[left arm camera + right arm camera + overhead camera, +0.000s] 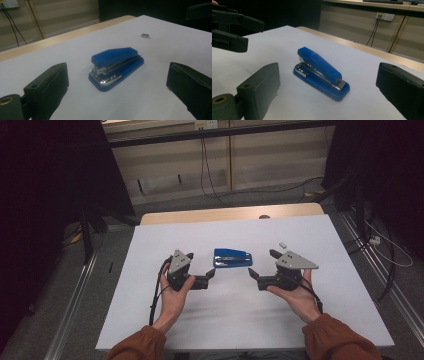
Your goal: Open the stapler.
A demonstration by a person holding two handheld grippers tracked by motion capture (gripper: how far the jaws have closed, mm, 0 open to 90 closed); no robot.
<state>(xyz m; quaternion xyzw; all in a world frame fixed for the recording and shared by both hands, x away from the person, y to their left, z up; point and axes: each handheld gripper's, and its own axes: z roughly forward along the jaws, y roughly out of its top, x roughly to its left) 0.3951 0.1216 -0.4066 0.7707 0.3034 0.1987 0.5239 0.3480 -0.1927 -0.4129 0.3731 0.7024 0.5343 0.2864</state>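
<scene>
Overhead, both hands are flanking the blue stapler (pixel 232 257) lying flat on the white table (pixel 150 320); the left gripper (pixel 210 274) and right gripper (pixel 252 272) are both gaping wide, holding nothing. Along the left gripper's jaws, the stapler (pixel 115 67) is sitting centred between them; closing squarely across its sides looks wisest. Likewise, the right gripper is framing the stapler (pixel 320 72) diagonally; straightening first should be preventing slip.

White sheet (pixel 320 310) over a wooden table (pixel 200 215), small grey staple strip (pixel 282 243) lying on it, wall sockets (pixel 384 16) with cables (pixel 205 165)
</scene>
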